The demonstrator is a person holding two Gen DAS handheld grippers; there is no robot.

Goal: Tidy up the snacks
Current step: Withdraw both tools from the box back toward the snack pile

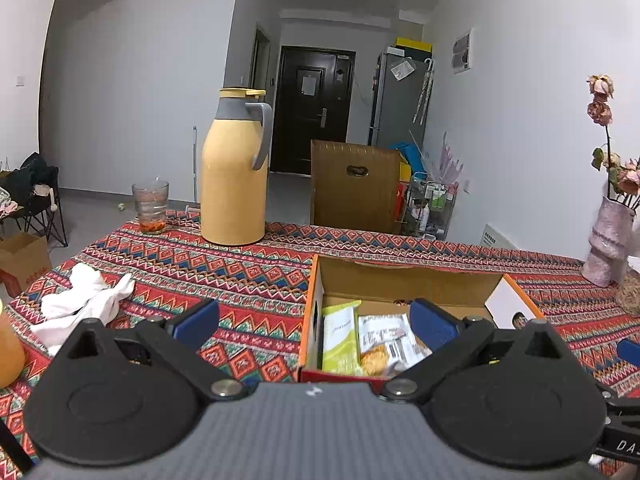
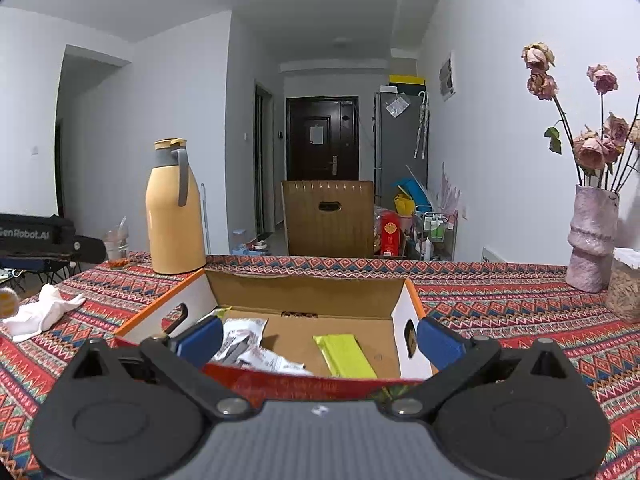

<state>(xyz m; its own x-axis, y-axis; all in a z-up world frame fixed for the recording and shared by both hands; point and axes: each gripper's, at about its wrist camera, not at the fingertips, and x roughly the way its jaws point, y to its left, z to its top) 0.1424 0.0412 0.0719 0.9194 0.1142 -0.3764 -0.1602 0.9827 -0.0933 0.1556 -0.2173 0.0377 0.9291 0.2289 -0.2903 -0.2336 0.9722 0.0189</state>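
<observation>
With both grippers, left (image 1: pixel 314 322) and right (image 2: pixel 320 338), spread wide and empty above the box (image 2: pixel 304 292) near the table's front edge, best to reach for the green packet (image 2: pixel 346 356) lengthwise.

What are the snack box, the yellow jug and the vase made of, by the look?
Snack box: corrugated cardboard, matte brown inside, printed white and orange outside, torn flap edge. Yellow jug: smooth satin shell, probably plastic or coated metal, with a grey plastic-looking handle. Vase: rough mottled pink surface, likely ceramic or plaster.
</observation>
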